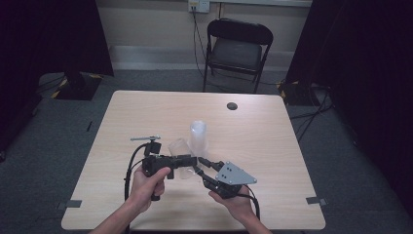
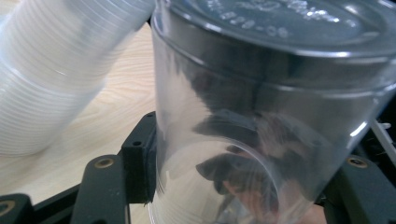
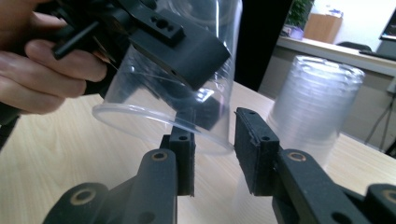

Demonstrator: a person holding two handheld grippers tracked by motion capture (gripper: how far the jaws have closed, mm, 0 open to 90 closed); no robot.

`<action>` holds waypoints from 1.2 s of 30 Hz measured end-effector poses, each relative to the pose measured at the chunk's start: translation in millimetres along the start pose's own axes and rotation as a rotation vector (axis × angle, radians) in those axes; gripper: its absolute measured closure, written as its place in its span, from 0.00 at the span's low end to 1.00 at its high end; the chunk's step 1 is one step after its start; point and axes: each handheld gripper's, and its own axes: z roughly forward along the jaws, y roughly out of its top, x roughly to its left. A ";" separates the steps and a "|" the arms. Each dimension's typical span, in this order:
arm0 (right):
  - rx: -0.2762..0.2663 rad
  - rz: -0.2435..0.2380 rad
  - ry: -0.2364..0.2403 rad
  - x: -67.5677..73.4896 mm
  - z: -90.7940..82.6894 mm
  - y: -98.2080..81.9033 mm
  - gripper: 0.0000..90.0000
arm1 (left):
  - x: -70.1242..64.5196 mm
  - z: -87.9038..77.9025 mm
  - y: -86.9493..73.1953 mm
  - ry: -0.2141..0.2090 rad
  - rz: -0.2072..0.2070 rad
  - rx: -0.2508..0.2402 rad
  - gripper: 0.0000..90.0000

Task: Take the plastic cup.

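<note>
High view: one clear cup [image 1: 181,156], tilted with its long axis near level, is clamped in the left hand-held gripper [image 1: 191,161] above the surface's [image 1: 272,146] near edge. Right hand-held gripper [image 3: 212,151]: half open, empty, jaws straddling the cup's rim; cup stack [image 1: 197,137] stands behind.
</note>
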 end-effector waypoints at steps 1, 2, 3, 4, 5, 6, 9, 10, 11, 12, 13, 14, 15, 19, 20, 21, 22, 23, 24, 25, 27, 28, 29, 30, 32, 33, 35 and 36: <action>-0.005 -0.002 0.004 0.1 0.3 0.1 0.76 | 0.0 0.0 0.0 0.000 0.000 0.000 0.43; -0.013 -0.003 0.005 0.2 0.5 0.3 0.76 | -0.4 0.4 -0.5 -0.002 0.002 0.000 0.43; -0.013 -0.003 0.005 0.2 0.5 0.3 0.76 | -0.4 0.4 -0.5 -0.002 0.002 0.000 0.43; -0.017 0.002 0.006 0.6 0.6 0.3 0.76 | -0.8 0.9 -0.6 -0.005 0.000 0.001 0.43; -0.021 -0.002 0.002 1.1 1.3 0.1 0.76 | -0.7 1.3 -0.7 -0.010 0.001 0.005 0.43; -0.025 -0.005 0.001 1.2 1.5 0.0 0.76 | -1.2 1.5 -1.1 -0.010 -0.002 0.003 0.43; -0.052 -0.006 -0.005 1.3 2.7 0.2 0.76 | -3.9 4.9 -3.3 -0.021 0.002 0.010 0.43; -0.055 -0.006 -0.006 1.4 2.9 0.4 0.76 | -5.1 5.8 -3.7 -0.024 -0.005 0.013 0.43; -0.055 -0.006 -0.006 1.4 2.9 0.4 0.76 | -5.1 5.8 -3.7 -0.024 -0.005 0.013 0.43; -0.058 -0.007 -0.003 1.4 3.0 0.6 0.76 | -6.5 7.6 -3.9 -0.030 -0.003 0.015 0.43; -0.065 -0.012 -0.003 1.0 2.5 0.6 0.76 | -7.6 8.0 -3.8 -0.031 0.000 0.019 0.43; -0.075 -0.013 -0.005 -0.1 1.8 0.6 0.77 | -8.5 9.1 -4.0 -0.038 0.003 0.021 0.43; -0.083 -0.007 -0.009 -0.5 1.4 0.6 0.77 | -10.2 11.4 -4.6 -0.057 -0.002 0.028 0.43; -0.099 -0.013 -0.019 1.0 0.5 1.6 0.78 | -14.0 15.9 -7.3 -0.068 0.008 0.039 0.42; -0.101 -0.015 -0.024 1.5 0.8 1.5 0.79 | -14.5 16.7 -7.5 -0.069 0.018 0.044 0.42; -0.110 -0.001 -0.032 2.1 0.8 1.4 0.81 | -14.8 17.6 -7.6 -0.071 0.024 0.046 0.42; -0.115 0.003 -0.036 2.4 0.8 1.4 0.81 | -15.1 18.4 -7.6 -0.068 0.030 0.047 0.41; -0.115 0.003 -0.036 2.4 0.8 1.4 0.81 | -15.1 18.4 -7.6 -0.068 0.030 0.047 0.41; -0.118 -0.004 -0.053 3.2 0.2 1.6 0.85 | -14.1 18.4 -7.3 -0.077 0.033 0.051 0.40; -0.121 -0.003 -0.055 2.7 -0.1 1.6 0.85 | -14.1 18.7 -7.4 -0.081 0.039 0.054 0.40; -0.120 0.002 -0.055 2.3 -0.7 1.7 0.87 | -13.8 18.7 -7.4 -0.083 0.045 0.059 0.37; -0.119 0.006 -0.056 1.4 -1.2 1.5 0.89 | -13.6 19.3 -7.8 -0.082 0.042 0.061 0.37; -0.115 0.005 -0.055 1.0 -1.3 1.3 0.90 | -13.4 19.5 -7.8 -0.081 0.044 0.061 0.36; -0.112 0.003 -0.053 0.8 -1.4 1.1 0.91 | -13.2 19.6 -7.9 -0.078 0.048 0.060 0.35; -0.106 0.006 -0.051 0.7 -1.5 0.5 0.93 | -12.5 19.3 -8.0 -0.079 0.051 0.054 0.34; -0.106 0.005 -0.048 0.4 -1.6 0.4 0.94 | -12.5 19.3 -8.0 -0.079 0.051 0.054 0.33; -0.103 0.000 -0.050 -0.2 -1.9 0.1 0.96 | -11.4 18.3 -7.5 -0.077 0.055 0.047 0.32; -0.101 0.002 -0.045 -0.2 -2.1 0.2 0.97 | -11.4 18.3 -7.5 -0.077 0.055 0.044 0.31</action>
